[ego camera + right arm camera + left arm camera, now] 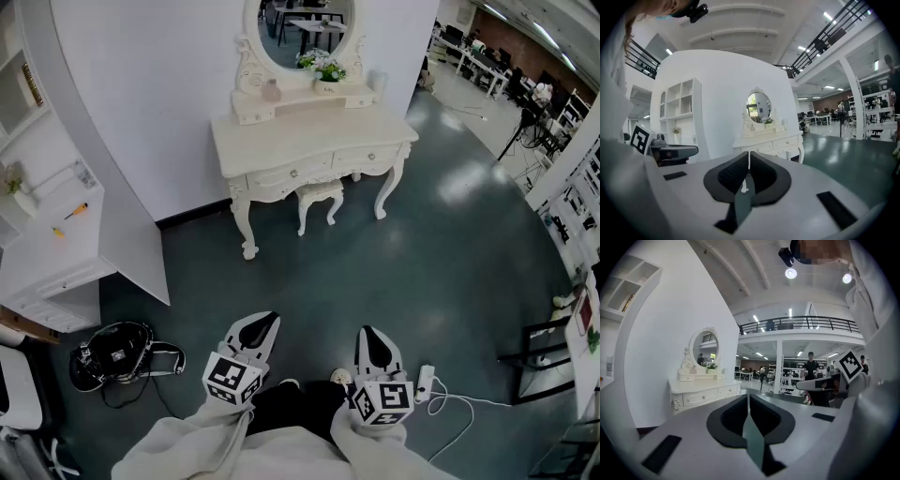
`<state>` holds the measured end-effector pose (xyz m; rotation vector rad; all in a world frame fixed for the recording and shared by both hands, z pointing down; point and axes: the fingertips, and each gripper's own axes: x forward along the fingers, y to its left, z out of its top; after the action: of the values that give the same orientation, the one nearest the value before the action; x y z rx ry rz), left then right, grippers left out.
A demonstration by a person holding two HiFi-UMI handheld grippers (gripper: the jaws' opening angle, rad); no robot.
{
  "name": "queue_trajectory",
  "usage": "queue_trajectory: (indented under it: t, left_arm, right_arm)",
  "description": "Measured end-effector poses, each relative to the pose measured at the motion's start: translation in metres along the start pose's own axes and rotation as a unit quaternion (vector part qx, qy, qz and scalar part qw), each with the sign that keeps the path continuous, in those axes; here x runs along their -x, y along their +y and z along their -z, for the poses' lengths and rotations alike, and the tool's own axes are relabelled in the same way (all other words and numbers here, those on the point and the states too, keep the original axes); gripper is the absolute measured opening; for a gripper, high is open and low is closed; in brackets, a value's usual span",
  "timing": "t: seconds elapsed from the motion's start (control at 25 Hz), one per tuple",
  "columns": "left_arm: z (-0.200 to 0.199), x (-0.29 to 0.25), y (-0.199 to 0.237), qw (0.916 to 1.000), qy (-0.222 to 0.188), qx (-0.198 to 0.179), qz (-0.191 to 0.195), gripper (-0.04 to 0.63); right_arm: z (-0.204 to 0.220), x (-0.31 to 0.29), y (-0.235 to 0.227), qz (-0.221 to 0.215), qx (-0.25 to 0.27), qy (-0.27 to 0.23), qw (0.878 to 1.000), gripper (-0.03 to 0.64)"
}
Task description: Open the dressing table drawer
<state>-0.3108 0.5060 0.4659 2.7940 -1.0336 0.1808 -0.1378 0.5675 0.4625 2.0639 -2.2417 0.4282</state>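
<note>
The white dressing table [309,131] stands against the far wall, with an oval mirror [305,23] and a row of closed drawers [291,173] along its front. A small stool [319,195] is tucked under it. My left gripper [267,321] and right gripper [368,333] are held low and close to my body, well short of the table across the dark floor. Both point toward it with jaws pressed together and nothing between them. The table [701,394] shows small beyond the left gripper [748,397], and the table [771,143] also lies ahead of the right gripper [749,154].
A white shelf unit [52,244] stands at the left, with a black bag [112,354] and cords on the floor beside it. A power strip [425,382] with a white cable lies by my right gripper. A black frame [539,361] stands at the right. A person [810,366] stands far off.
</note>
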Motion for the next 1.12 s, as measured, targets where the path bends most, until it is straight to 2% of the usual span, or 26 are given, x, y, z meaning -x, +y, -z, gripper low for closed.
queue_trajectory:
  t: [0.2, 0.44, 0.88, 1.12]
  left_arm:
    - [0.001, 0.008, 0.0, 1.0, -0.005, 0.007, 0.005, 0.029]
    - [0.0, 0.011, -0.004, 0.9995, -0.013, 0.008, 0.027, 0.029]
    - [0.015, 0.012, -0.02, 0.998, -0.003, 0.024, 0.059, 0.029]
    - [0.015, -0.002, -0.017, 0.9982, 0.001, 0.025, 0.054, 0.029]
  right_arm:
    - [0.003, 0.007, 0.005, 0.002, -0.01, 0.002, 1.0, 0.038]
    - [-0.004, 0.009, 0.011, 0.003, -0.026, -0.031, 0.999, 0.04]
    - [0.014, 0.017, 0.013, 0.026, -0.027, -0.013, 0.999, 0.04]
    - [0.014, 0.005, 0.007, 0.015, -0.033, -0.012, 0.999, 0.04]
